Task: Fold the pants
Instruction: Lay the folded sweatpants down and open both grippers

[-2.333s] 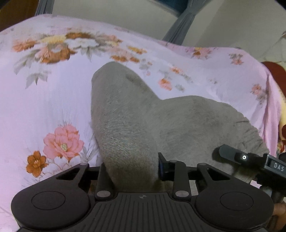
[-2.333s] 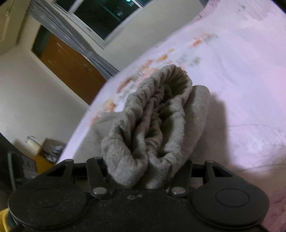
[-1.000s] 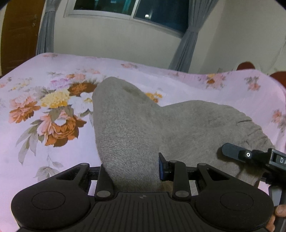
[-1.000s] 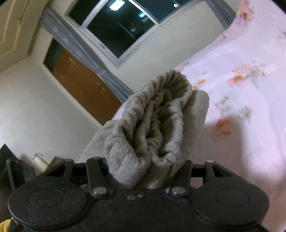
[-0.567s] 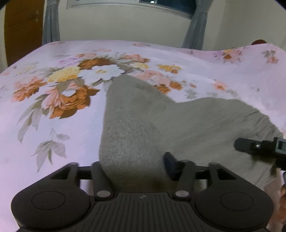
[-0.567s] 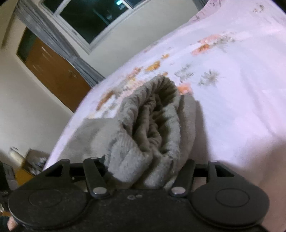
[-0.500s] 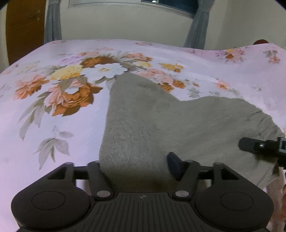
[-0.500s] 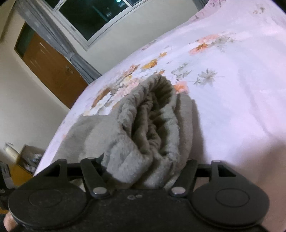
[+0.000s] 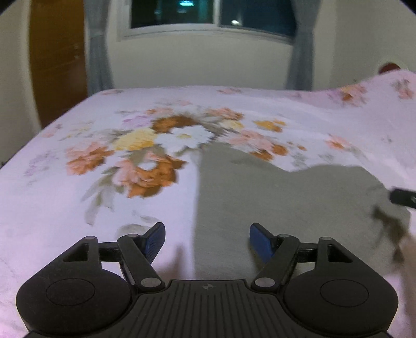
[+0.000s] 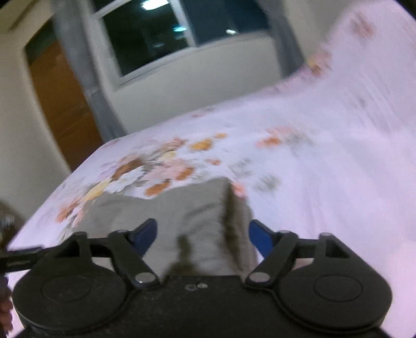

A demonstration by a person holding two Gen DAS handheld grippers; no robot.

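The grey pants lie flat on the flowered pink bedsheet. My left gripper is open and empty, just above the near edge of the pants, its blue pads spread wide. The right gripper's finger shows at the right edge. In the right wrist view the pants lie under and ahead of my right gripper, which is open and empty. The left gripper's finger shows at the left edge.
The bed fills both views. Behind it are a cream wall, a dark window with grey curtains and a wooden door at the left. A raised pillow end under the sheet is at the far right.
Both grippers have opened and let go of the pants. The pants, held up before, now lie flat on the bed. Both grippers have pulled back a little.
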